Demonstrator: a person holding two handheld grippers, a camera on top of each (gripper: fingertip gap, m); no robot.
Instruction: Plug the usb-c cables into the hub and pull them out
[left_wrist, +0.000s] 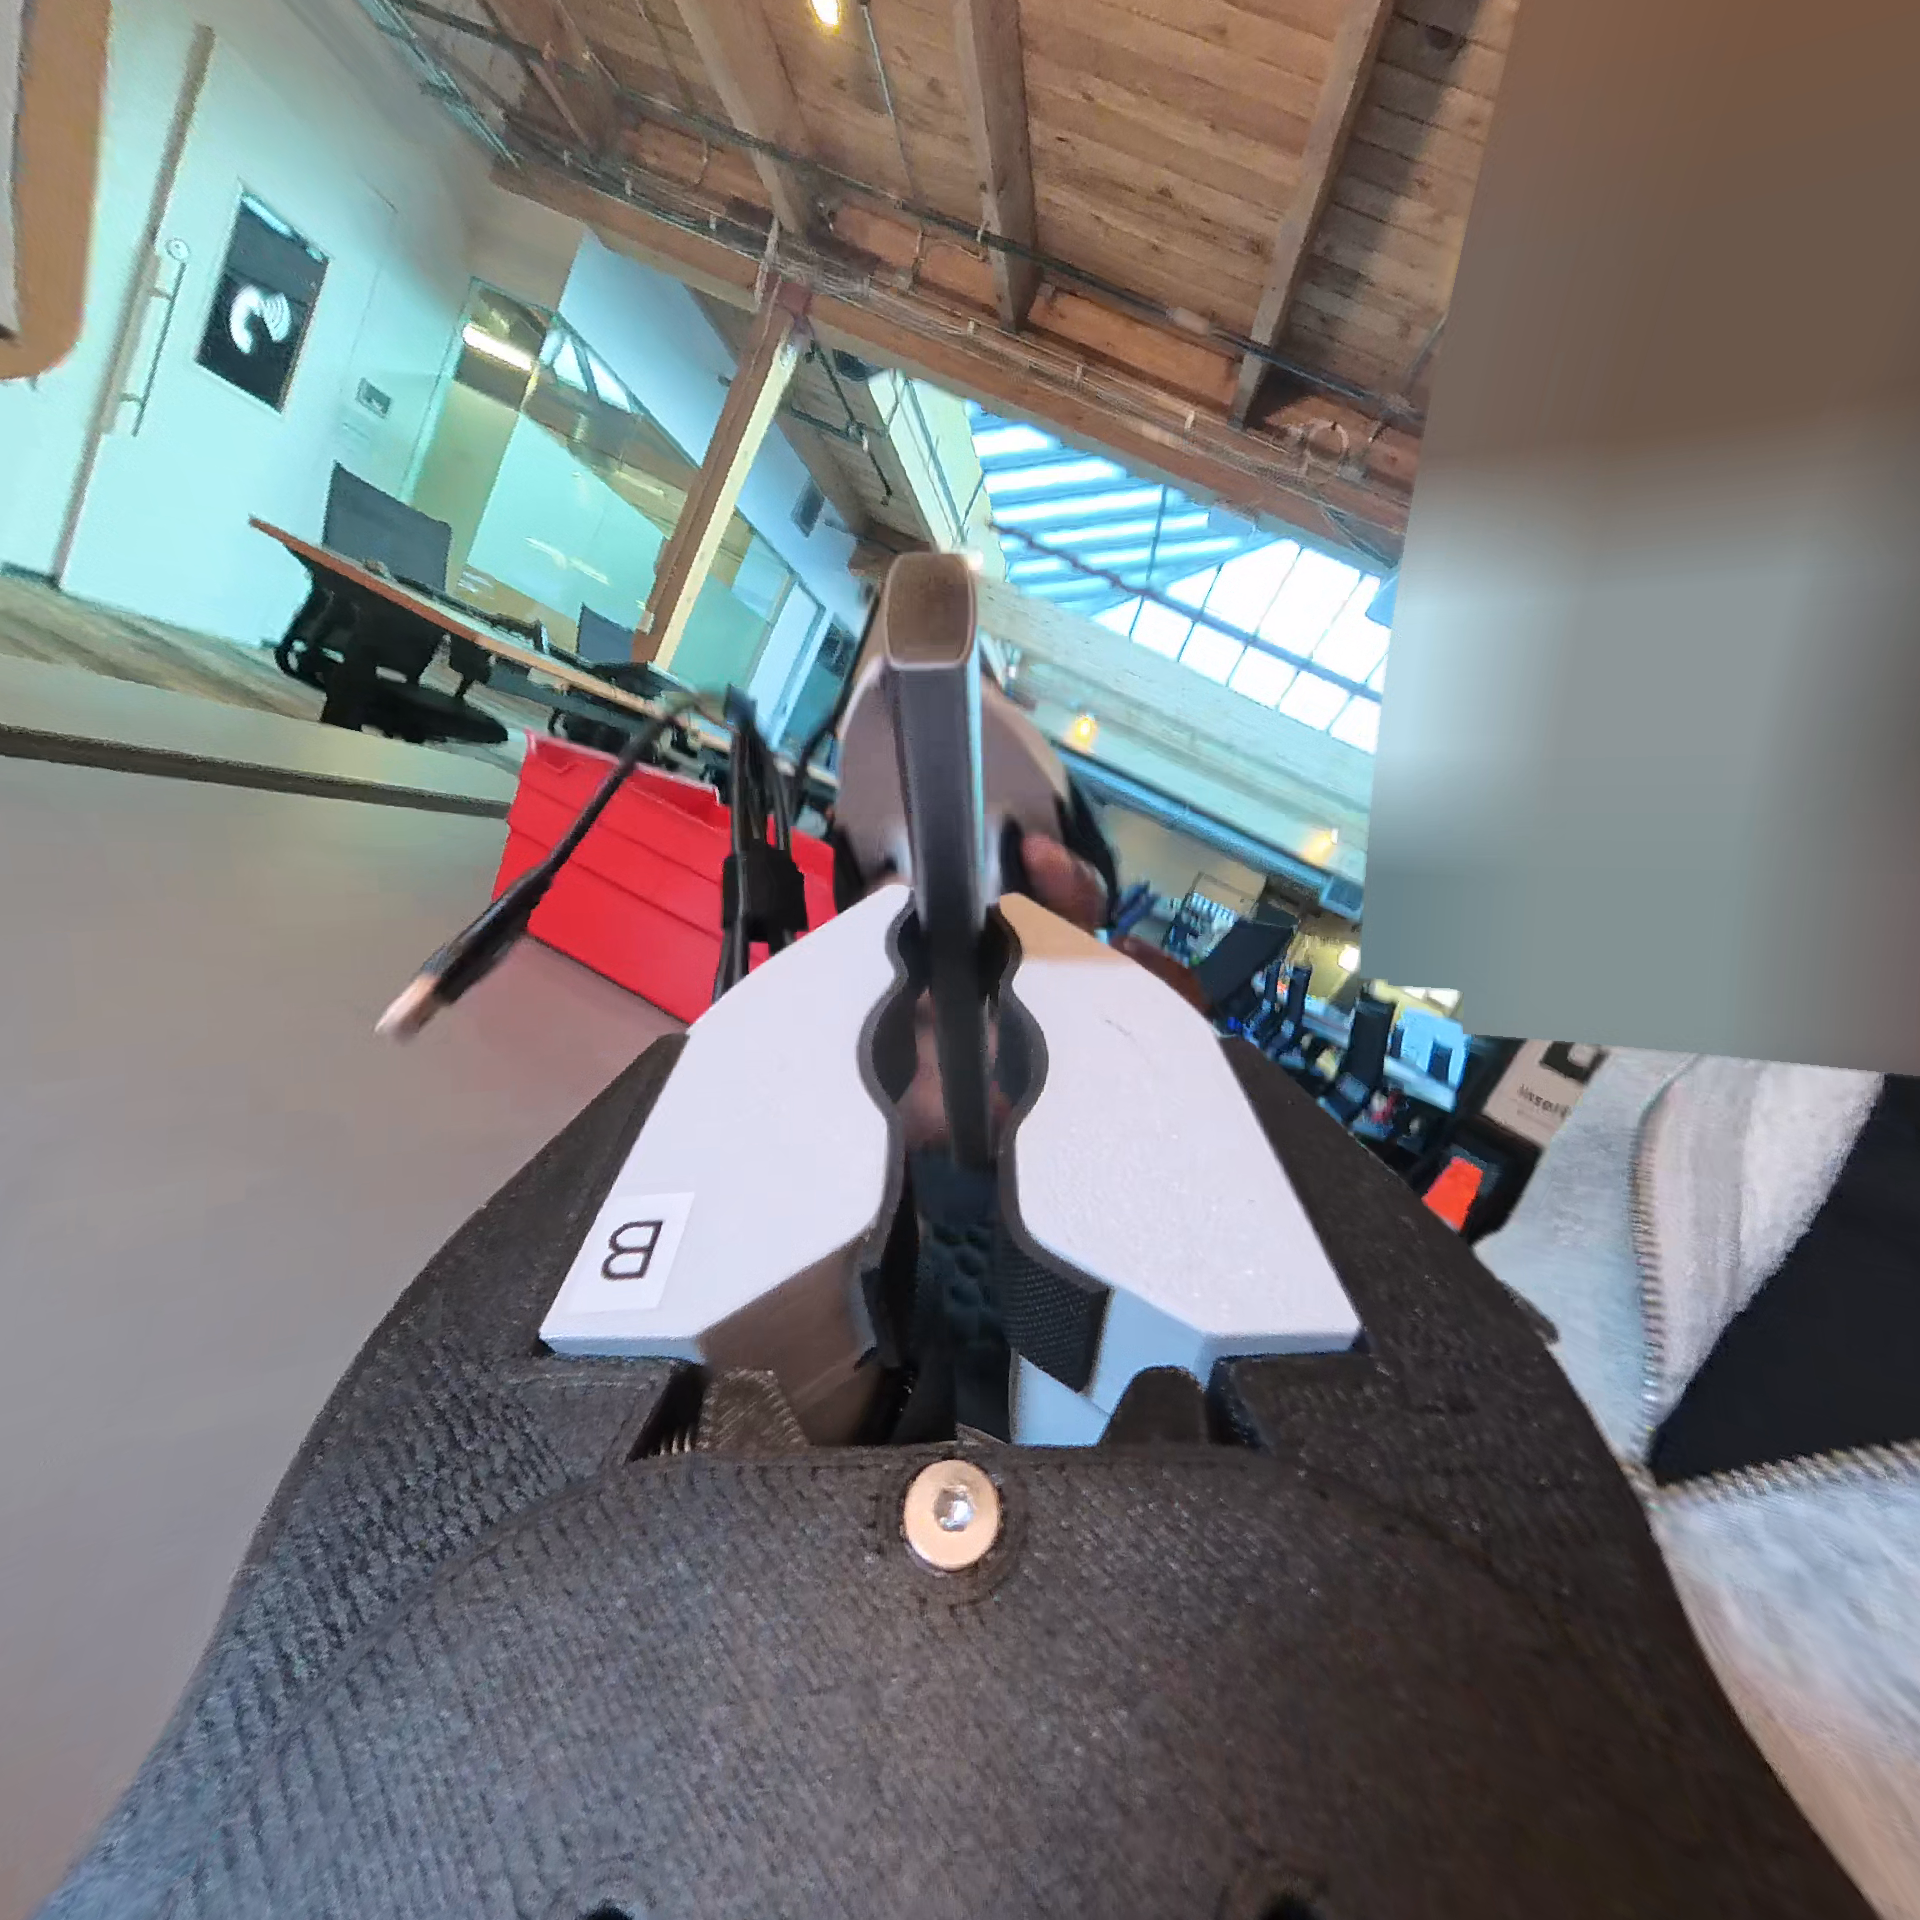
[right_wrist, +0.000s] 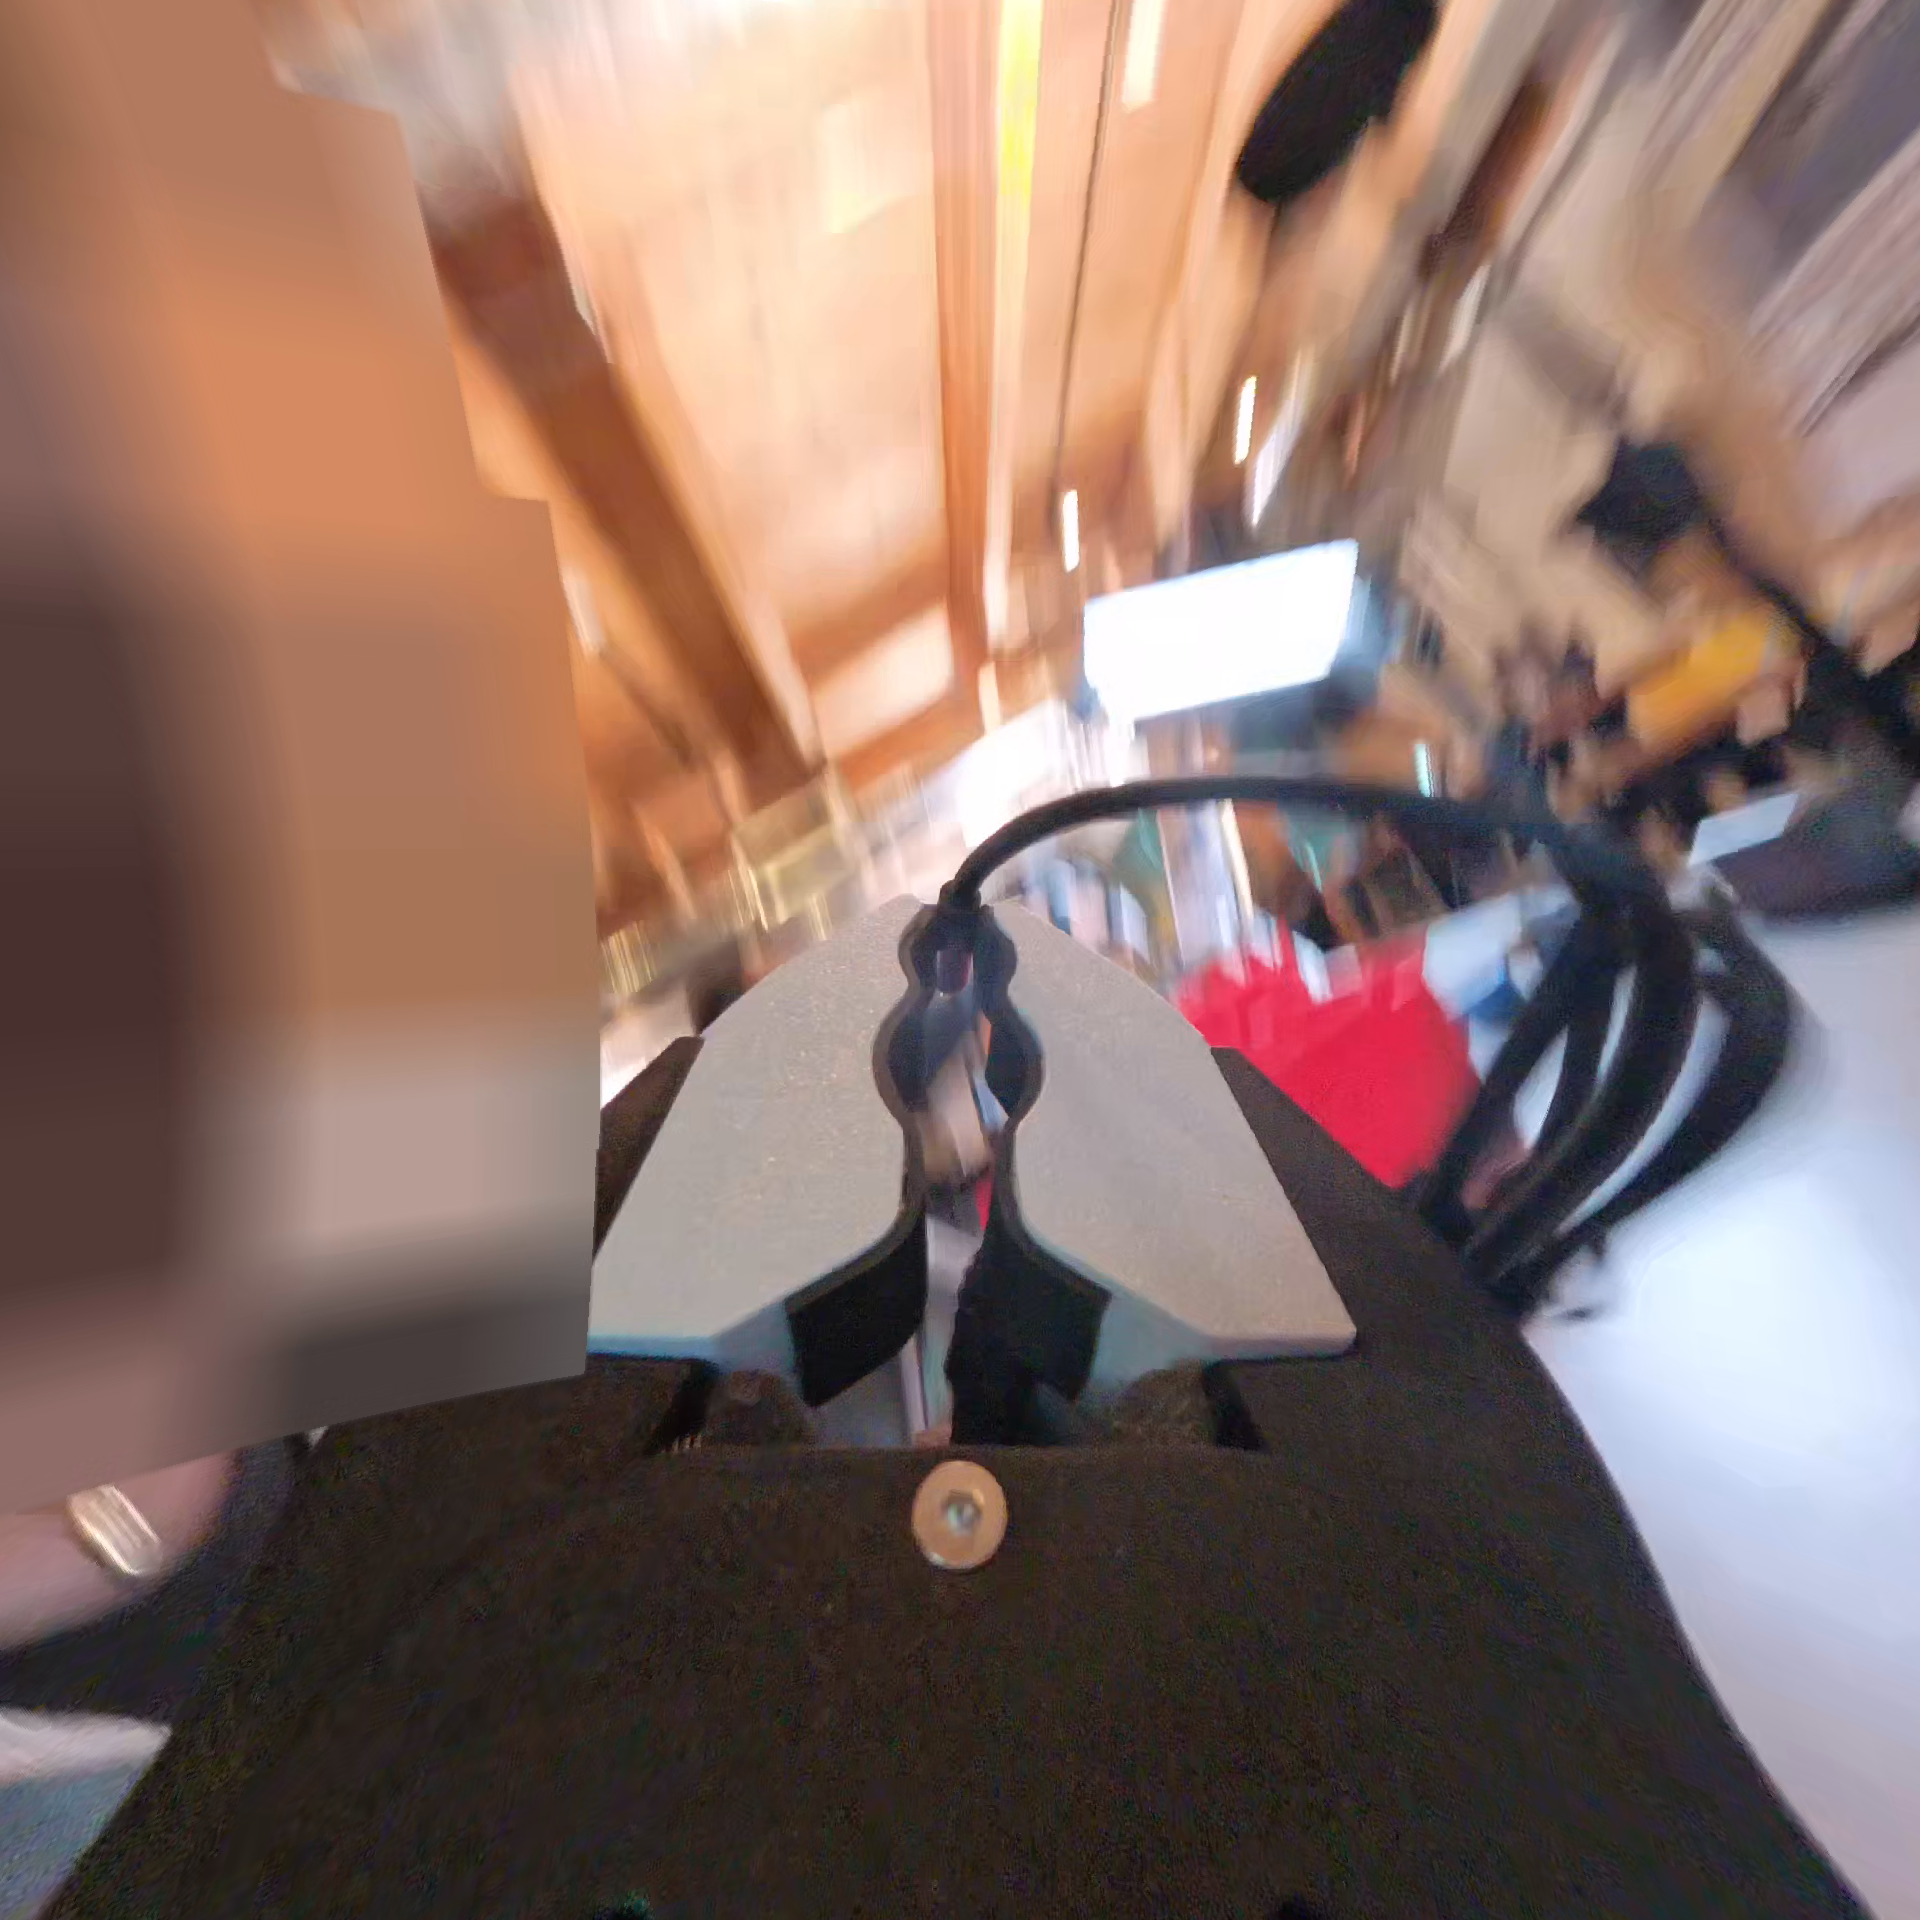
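Grey tabletop (left_wrist: 208, 1143) spreads to the left of the left gripper (left_wrist: 951, 935) and, in the right wrist view, pale table surface (right_wrist: 1714, 1455) lies to the right of the right gripper (right_wrist: 961, 940). Ahead of the left gripper and a little to its left sits a red bin (left_wrist: 623, 883) on the table; the same red bin (right_wrist: 1340, 1060), blurred, shows ahead and to the right of the right gripper.

Both wrist views tilt upward toward a wooden beam ceiling, and the right wrist view is heavily smeared.

Clamped upright between the left gripper's grey fingers (left_wrist: 790, 1091) is the hub (left_wrist: 940, 810), a slim dark slab with a silver end pointing away from the camera; the jaws are closed narrowly on its flat sides.

A bundle of black cables (right_wrist: 1621, 1039) loops on the table to the right of the right gripper. One black cable (right_wrist: 1195, 800) arches from that bundle back to the right gripper's tip, where the jaws are pinched tight on its usb-c plug (right_wrist: 956, 961).

To the left of the left gripper, a loose cable (left_wrist: 582, 821) hangs in the air with its metal connector (left_wrist: 410, 1008) pointing down toward the table, not touching the hub.
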